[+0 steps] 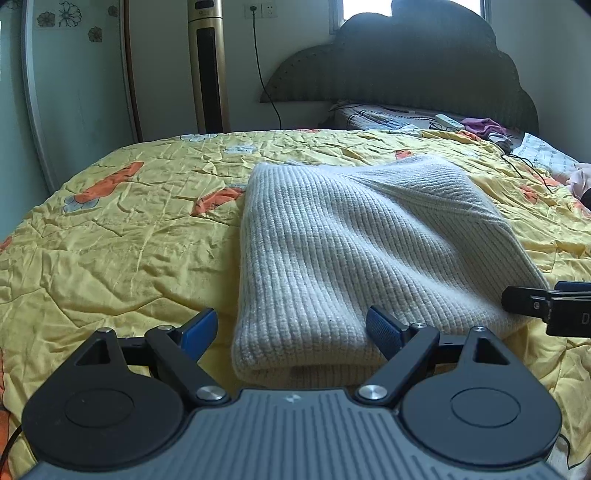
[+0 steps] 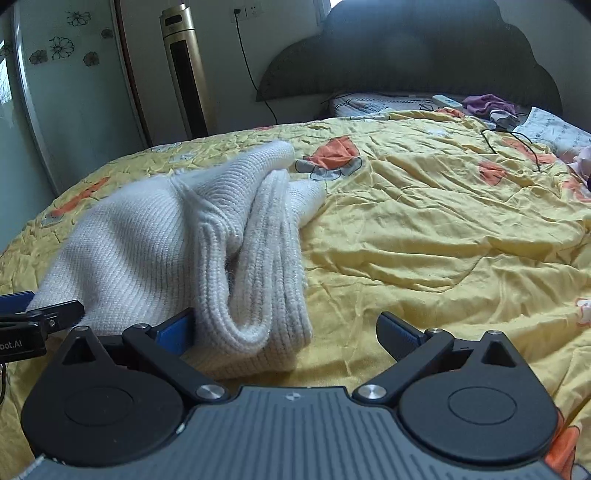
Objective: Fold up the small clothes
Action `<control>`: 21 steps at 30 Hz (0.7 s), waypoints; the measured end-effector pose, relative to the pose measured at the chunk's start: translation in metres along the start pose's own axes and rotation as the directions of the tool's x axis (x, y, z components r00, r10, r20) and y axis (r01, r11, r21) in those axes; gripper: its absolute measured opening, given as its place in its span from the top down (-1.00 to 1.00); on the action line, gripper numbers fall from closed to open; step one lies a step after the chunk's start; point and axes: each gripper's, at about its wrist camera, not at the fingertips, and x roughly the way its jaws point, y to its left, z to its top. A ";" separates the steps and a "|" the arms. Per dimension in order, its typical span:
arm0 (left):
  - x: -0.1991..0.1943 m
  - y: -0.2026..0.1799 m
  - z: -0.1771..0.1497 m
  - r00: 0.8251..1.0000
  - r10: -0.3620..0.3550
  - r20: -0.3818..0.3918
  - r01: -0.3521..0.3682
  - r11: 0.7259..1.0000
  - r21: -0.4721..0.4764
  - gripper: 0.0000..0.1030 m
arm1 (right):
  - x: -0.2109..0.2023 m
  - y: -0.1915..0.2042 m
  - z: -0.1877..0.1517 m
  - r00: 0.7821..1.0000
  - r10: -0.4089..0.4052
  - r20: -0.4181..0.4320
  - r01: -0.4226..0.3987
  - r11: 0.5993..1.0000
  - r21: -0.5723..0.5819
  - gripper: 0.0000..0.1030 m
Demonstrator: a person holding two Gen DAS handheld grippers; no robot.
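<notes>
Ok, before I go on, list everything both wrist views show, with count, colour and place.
knit sweater: one, off-white ribbed, folded, on the quilt in front of both grippers
quilt: one, yellow with orange flowers, covering the bed
headboard: one, dark, scalloped, far end of the bed
tower fan: one, gold and black, against the wall, left of the headboard
wall socket: one, white, with a black cord plugged in
remote control: one, white, by the headboard
purple cloth: one, crumpled, right of the remote
black cable: one, on the quilt, far right
left gripper: open, at the sweater's near edge
right gripper: open, at the sweater's near right corner
</notes>
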 end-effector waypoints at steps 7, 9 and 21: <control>-0.008 0.002 -0.007 1.000 -0.004 0.003 0.004 1.000 -0.020 -0.71 | -0.012 0.003 -0.008 1.000 0.020 -0.024 -0.020 1.000 -0.001 -0.99; -0.010 0.003 -0.010 1.000 -0.005 0.001 0.005 1.000 -0.028 -0.72 | -0.015 0.006 -0.012 0.999 0.022 -0.034 -0.023 1.000 -0.010 -0.99; -0.016 0.008 -0.035 0.999 0.005 -0.047 -0.007 0.999 -0.041 -0.73 | -0.017 0.014 -0.031 0.997 0.041 -0.072 -0.044 0.999 -0.031 -0.99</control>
